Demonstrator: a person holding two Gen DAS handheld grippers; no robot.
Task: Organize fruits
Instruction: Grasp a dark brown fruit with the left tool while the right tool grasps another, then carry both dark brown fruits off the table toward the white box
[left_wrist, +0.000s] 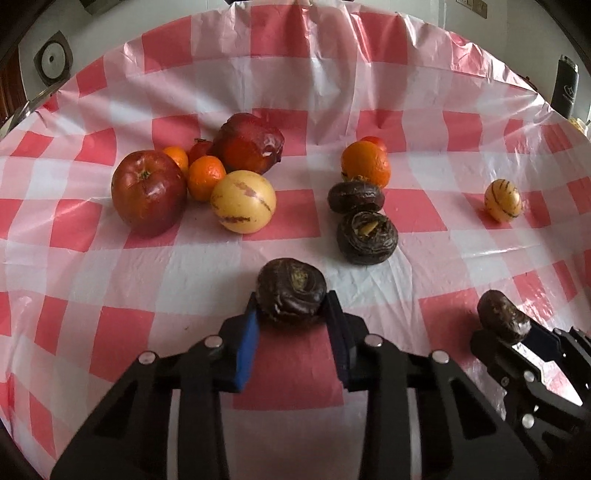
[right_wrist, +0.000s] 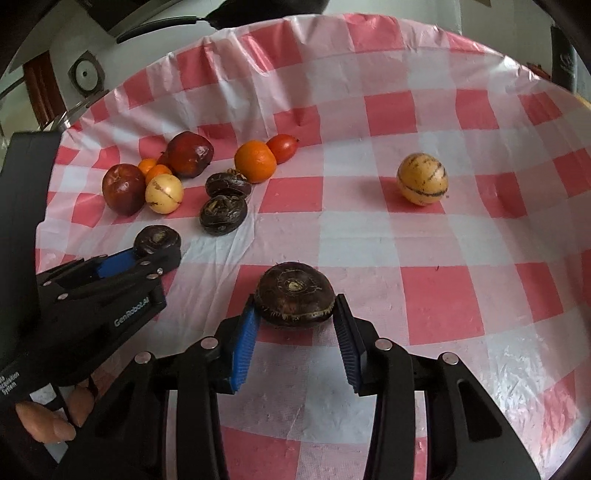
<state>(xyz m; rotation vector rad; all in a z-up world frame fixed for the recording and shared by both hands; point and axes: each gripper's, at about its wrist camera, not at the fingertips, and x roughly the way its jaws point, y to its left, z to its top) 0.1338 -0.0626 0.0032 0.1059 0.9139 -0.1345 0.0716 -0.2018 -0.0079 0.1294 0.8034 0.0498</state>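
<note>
My left gripper is shut on a dark brown round fruit, low over the checked cloth. My right gripper is shut on another dark brown fruit; it also shows in the left wrist view. Two more dark fruits lie ahead of the left gripper beside an orange. To the left lies a cluster: a red apple, a yellow striped melon, small oranges and a dark red fruit. A second yellow striped melon lies alone at the right.
A red-and-white checked cloth covers the whole table. A small red fruit sits behind the orange. A dark bottle stands beyond the far right table edge. The left gripper's body fills the left of the right wrist view.
</note>
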